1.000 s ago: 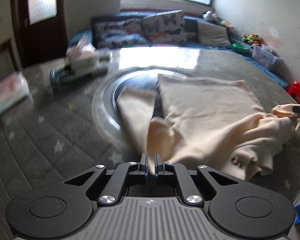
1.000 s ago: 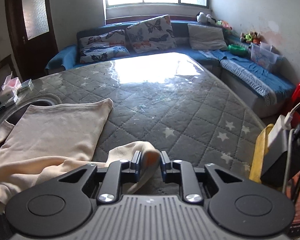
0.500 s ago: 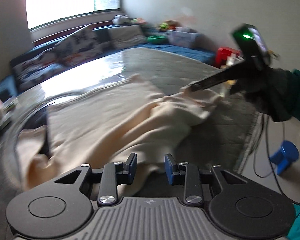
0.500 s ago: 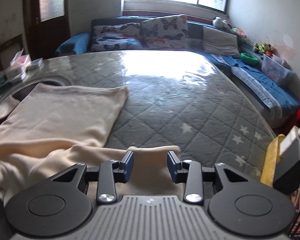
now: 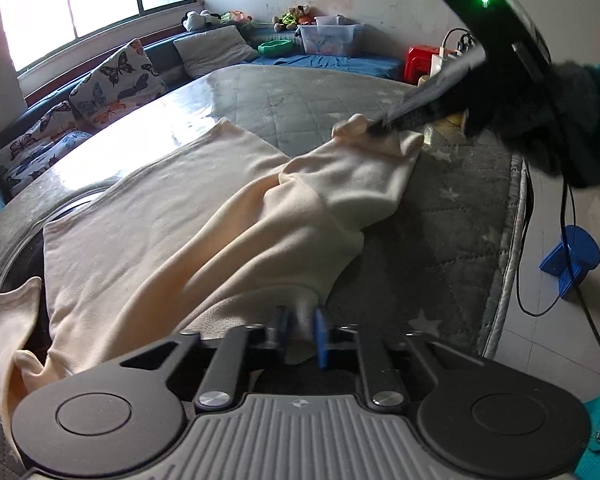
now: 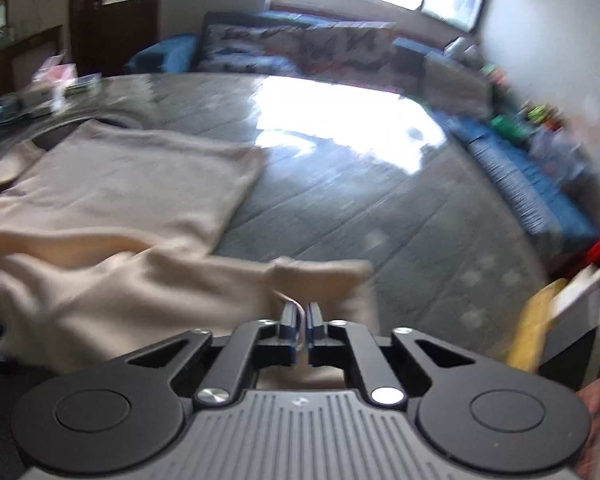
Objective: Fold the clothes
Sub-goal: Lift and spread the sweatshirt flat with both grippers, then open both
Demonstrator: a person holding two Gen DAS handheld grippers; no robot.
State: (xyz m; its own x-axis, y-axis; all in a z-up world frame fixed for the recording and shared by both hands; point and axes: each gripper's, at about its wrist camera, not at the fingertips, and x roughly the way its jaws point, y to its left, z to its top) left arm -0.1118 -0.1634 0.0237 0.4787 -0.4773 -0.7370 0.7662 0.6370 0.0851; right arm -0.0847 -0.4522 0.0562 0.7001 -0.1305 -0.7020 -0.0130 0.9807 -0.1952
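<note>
I've got the left gripper (image 5: 300,330) clamped on a fold of the cream garment (image 5: 148,216), jaws narrow w/ cloth between. Right gripper (image 6: 299,320) pinches its far corner too, jaws nearly together. Garment lies spread across the grey quilted table (image 5: 452,216), partly lifted btw both grippers.

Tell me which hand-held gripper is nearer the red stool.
Right. The right hand-held gripper pinches the cream garment near the table edge by the red stool; the left hand-held gripper grips cloth farther back.
</note>
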